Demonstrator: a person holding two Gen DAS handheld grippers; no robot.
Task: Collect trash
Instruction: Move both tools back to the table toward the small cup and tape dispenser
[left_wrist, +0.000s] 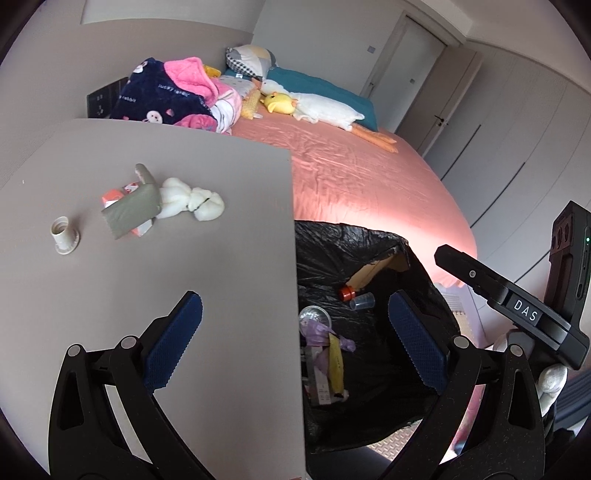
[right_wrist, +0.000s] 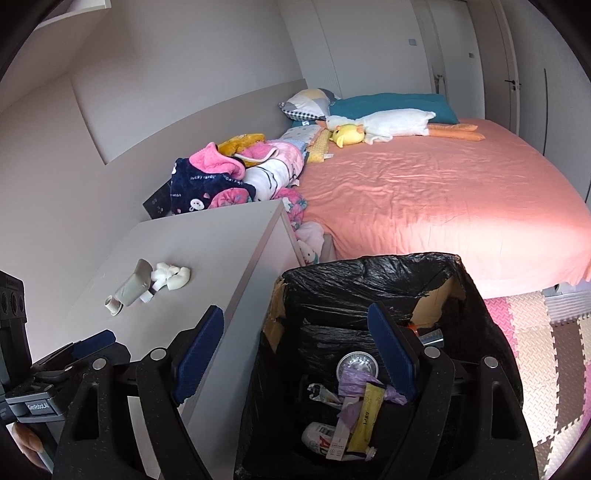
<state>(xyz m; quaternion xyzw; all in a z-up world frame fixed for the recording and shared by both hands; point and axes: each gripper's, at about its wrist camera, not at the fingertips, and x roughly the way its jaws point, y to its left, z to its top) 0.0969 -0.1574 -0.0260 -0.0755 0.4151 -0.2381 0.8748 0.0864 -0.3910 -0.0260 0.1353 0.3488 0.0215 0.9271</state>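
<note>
Both your left gripper and right gripper hung wide and empty; the white wad looked soft, light, pinchable mid-body.

Black bin liner, grey tabletop, salmon-pink bedsheet — navy blanket, apparently cartoon-printed — blue gripper pads
</note>
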